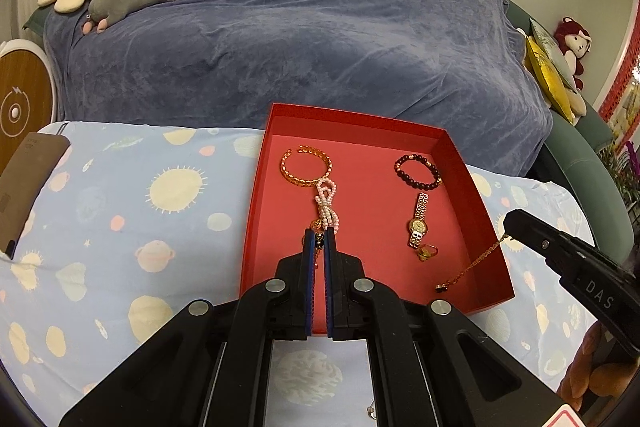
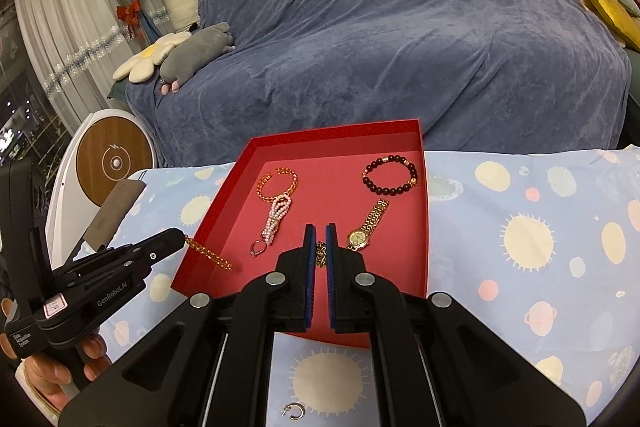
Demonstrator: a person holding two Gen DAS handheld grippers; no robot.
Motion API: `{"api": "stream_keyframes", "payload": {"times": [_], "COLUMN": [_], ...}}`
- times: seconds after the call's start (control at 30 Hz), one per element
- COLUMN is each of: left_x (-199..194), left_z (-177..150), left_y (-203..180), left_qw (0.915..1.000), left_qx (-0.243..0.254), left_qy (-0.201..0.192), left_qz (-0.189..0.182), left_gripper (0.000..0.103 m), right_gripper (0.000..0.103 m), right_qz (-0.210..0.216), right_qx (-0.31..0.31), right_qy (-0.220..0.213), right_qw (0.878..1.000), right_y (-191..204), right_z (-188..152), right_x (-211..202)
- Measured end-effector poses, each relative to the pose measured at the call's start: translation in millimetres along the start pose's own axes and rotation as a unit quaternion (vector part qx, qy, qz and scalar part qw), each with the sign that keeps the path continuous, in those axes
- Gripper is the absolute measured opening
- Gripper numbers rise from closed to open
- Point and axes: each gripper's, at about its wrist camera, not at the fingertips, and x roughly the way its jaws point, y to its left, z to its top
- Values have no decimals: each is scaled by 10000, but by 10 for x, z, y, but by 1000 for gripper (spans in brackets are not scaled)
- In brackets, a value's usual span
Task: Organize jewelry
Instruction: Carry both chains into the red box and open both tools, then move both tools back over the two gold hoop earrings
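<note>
Holding two chains [image 2: 208,254] [image 1: 468,267] over tray [image 1: 256,203]

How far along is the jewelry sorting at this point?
Mostly done. Already in the red box: an orange bracelet, pearl strand, dark bead bracelet, watch and ring. In hand: the left gripper holds an orange bead strand and the right gripper a gold chain, both over the box. Left: a hoop earring on the cloth.

Four bracelets [image 2: 277,181], one watch [image 2: 366,227], two rings [image 2: 257,248].
</note>
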Motion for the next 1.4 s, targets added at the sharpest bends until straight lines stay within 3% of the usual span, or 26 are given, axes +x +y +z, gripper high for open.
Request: {"api": "stream_keyframes", "payload": {"times": [0.23,0.37,0.43,0.5,0.83,1.1,1.4], "left_x": [17,4,-11,-25,-140,-367,-534], "left_z": [9,25,28,26,-71,-331,-775], "left_y": [38,72,98,129,134,146,305], "left_qw": [9996,9991,9990,9988,9993,9993,9983], "left_qx": [-142,-281,-339,-416,-343,-343,-534], "left_qy": [34,27,9,-5,37,35,235], "left_qz": [-223,-310,-285,-252,-160,-126,42], "left_gripper": [2,8,18,21,21,23,26], "right_gripper": [6,7,8,8,13,14,14], "right_qz": [-14,-49,-47,-52,-188,-180,-119], "right_qx": [-14,6,23,16,-4,216,337], "right_qy": [162,151,144,137,178,182,671], "right_qw": [9999,9999,9999,9999,9997,9994,9971], "right_y": [35,29,22,17,-32,-47,-24], "right_z": [-75,-79,-79,-83,-261,-550,-1030], "right_x": [73,57,37,10,-218,-450,-468]}}
